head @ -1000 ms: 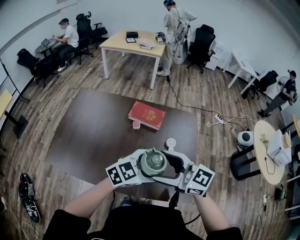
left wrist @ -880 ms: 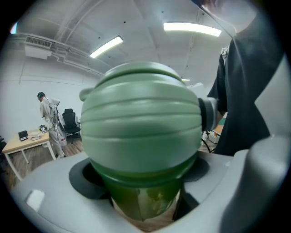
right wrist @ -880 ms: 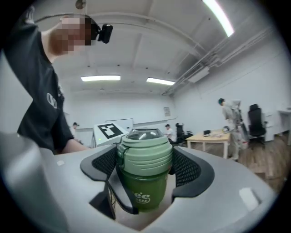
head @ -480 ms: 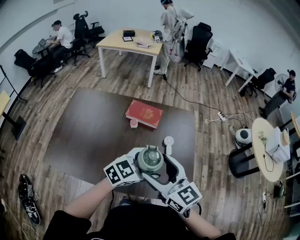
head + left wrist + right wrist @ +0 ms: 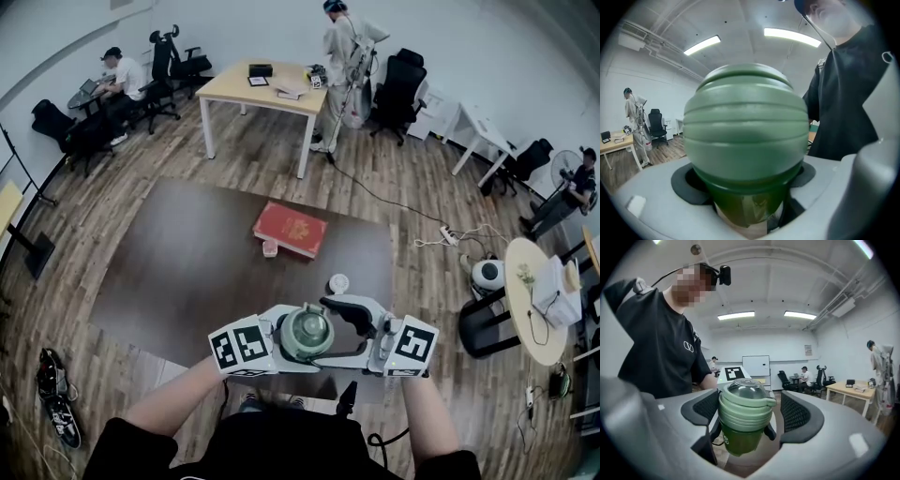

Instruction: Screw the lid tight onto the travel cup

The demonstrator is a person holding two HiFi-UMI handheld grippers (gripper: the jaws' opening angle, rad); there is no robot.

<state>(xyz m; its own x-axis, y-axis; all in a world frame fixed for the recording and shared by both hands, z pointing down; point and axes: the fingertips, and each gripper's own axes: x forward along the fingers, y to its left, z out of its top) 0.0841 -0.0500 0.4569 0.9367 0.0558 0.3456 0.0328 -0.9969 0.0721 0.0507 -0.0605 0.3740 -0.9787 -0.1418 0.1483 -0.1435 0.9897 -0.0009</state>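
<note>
My left gripper (image 5: 302, 349) clamps the travel cup (image 5: 739, 439) up near my chest, steadying it. My right gripper (image 5: 750, 412) has just been opening, its pads flanking the lid (image 5: 743, 397) without touching, probably re-gripping for another twist.

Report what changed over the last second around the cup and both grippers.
The right gripper swung down toward the person, then came back up level beside the lid. Its jaws have just been opening, and the lid stands between them without being pressed. Unchanged: the left gripper holds the travel cup by its body, lid on, and the red book lies on the dark table.
</note>
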